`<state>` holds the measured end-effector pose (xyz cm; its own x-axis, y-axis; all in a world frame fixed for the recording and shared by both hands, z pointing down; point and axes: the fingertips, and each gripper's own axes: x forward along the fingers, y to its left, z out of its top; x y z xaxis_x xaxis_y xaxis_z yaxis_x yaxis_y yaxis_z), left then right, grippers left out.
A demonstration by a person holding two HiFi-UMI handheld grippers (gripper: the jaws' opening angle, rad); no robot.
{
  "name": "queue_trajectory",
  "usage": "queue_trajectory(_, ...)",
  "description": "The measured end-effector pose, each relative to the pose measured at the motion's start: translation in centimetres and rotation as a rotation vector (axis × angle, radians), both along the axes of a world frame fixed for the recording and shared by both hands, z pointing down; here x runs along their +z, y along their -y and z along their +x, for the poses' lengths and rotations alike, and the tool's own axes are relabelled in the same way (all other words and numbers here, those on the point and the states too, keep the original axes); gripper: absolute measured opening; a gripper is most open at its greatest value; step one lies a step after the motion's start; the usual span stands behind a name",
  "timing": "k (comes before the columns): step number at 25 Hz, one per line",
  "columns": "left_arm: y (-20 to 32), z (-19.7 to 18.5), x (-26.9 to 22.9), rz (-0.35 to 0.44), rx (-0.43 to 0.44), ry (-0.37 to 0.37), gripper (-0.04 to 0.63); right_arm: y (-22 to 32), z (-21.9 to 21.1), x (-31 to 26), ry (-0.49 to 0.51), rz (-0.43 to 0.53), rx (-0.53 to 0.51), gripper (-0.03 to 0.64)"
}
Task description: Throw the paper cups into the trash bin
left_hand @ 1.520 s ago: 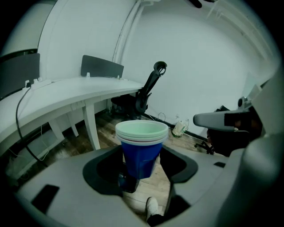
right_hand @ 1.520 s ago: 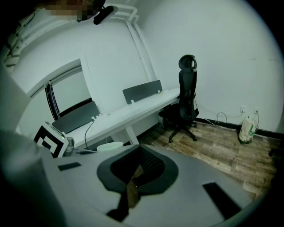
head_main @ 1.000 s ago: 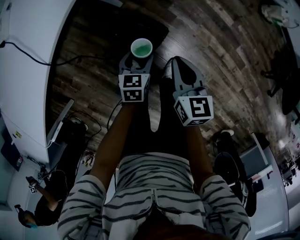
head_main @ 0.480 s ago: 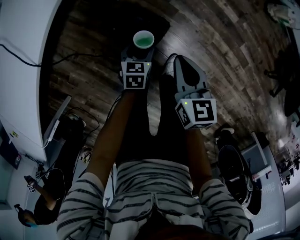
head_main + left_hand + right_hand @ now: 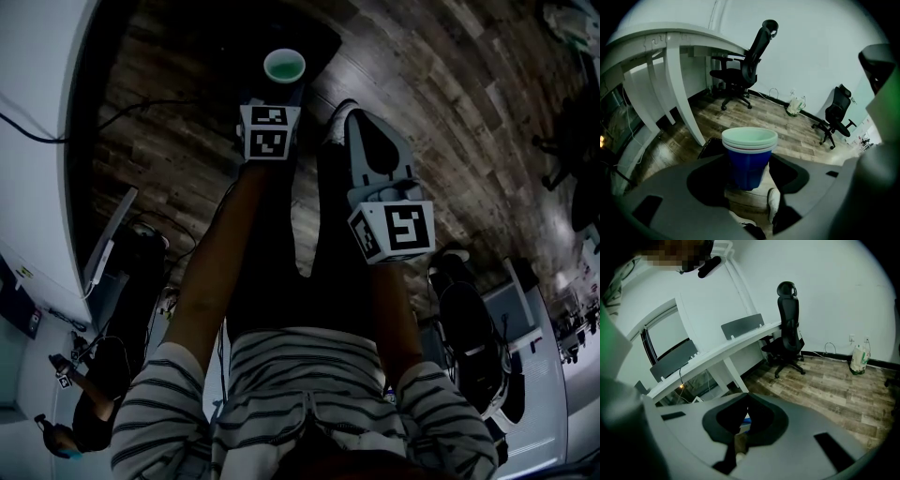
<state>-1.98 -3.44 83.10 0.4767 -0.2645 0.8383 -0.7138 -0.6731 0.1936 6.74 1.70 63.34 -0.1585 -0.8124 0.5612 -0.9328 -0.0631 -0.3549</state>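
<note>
A stack of blue paper cups (image 5: 748, 161) with pale green rims stands upright between the jaws of my left gripper (image 5: 749, 171), which is shut on it. In the head view the cups (image 5: 284, 66) sit at the tip of the left gripper (image 5: 281, 86), held out over the dark trash bin (image 5: 323, 39) at the top of the frame. A corner of that bin (image 5: 711, 147) shows just behind the cups. My right gripper (image 5: 355, 124) is beside and a little behind the left, jaws together and empty (image 5: 746, 398).
A white desk (image 5: 37, 141) runs along the left, with cables on the wooden floor (image 5: 441, 103). Black office chairs (image 5: 743, 70) (image 5: 836, 117) and a small bag (image 5: 796, 105) stand by the far wall. A person's shoe (image 5: 773, 202) is below the cups.
My left gripper has carried the cups forward, further over the dark bin. The right gripper has barely moved.
</note>
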Motion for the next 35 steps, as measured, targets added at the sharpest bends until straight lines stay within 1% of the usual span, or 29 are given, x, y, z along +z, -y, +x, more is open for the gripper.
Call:
queue_trajectory(5, 0.0, 0.2, 2.1, -0.022, -0.003, 0.015, 0.281, -0.2, 0.0, 0.8, -0.002, -0.006, 0.003, 0.015)
queue_trajectory(11, -0.4, 0.6, 5.7, -0.082, 0.020, 0.035, 0.281, -0.4, 0.3, 1.9, 0.002, -0.022, 0.016, 0.015)
queue_trajectory(16, 0.5, 1.0, 6.9, -0.078, 0.040, 0.051, 0.281, -0.6, 0.3, 2.4, 0.011, -0.032, 0.017, 0.015)
queue_trajectory(23, 1.2, 0.5, 9.6, -0.102, 0.075, 0.095, 0.281, -0.5, -0.1, 3.1, 0.013, -0.040, 0.014, 0.015)
queue_trajectory(26, 1.5, 0.6, 10.8, -0.099, 0.100, 0.100, 0.281, -0.5, -0.1, 3.4, 0.017, -0.048, 0.012, 0.015)
queue_trajectory(32, 1.6, 0.1, 12.9, -0.126, 0.116, 0.138, 0.282, -0.3, 0.0, 3.9, 0.016, -0.056, 0.009, 0.015)
queue_trajectory(35, 1.7, 0.2, 13.3, -0.139, 0.131, 0.142, 0.281, -0.3, 0.1, 4.0, 0.014, -0.058, 0.011, 0.015)
